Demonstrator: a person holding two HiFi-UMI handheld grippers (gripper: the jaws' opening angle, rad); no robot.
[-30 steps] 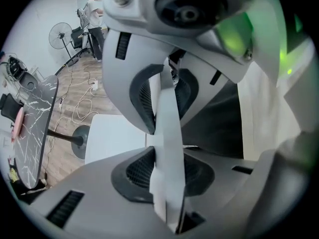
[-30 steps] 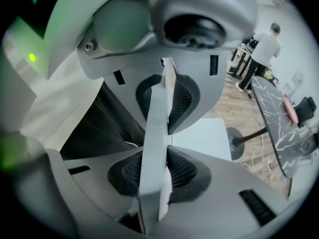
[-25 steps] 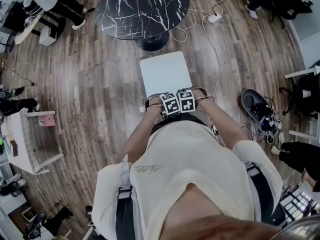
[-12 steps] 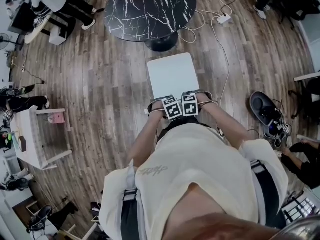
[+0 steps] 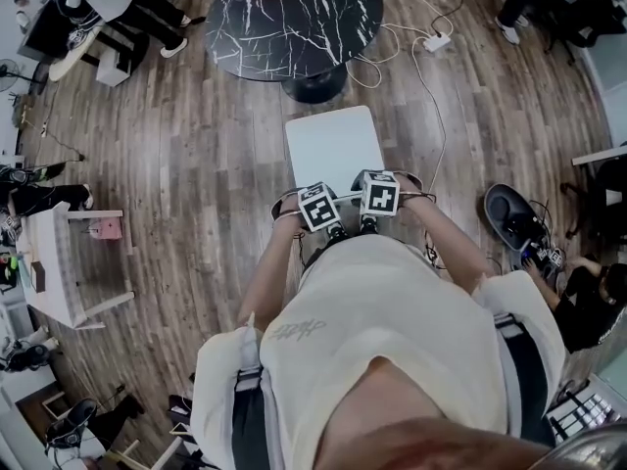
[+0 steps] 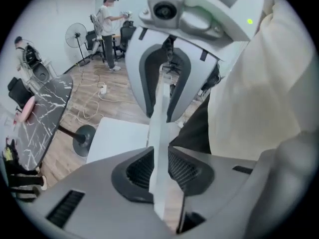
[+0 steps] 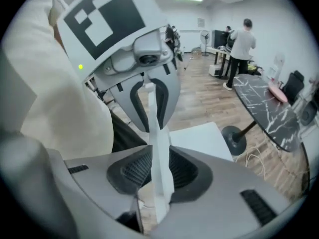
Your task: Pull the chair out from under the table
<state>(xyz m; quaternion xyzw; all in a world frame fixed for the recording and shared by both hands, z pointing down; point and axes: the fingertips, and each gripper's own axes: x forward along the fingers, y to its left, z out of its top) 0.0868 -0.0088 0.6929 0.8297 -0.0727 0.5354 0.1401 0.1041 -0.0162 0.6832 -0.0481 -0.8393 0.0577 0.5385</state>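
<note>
My left gripper (image 6: 160, 169) and right gripper (image 7: 159, 171) jaws have just been opening round the backrest (image 6: 160, 108); lifting askew could snag, tipping the chair (image 5: 333, 145)

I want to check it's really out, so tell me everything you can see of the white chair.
The chair is white, plastic-looking, with a flat squarish seat and a thin upright backrest. It stands on the wood floor, clear of the black marbled table, back toward the person. The left claw and right claw straddle the backrest's top edge; their jaws have just been opening.
</note>
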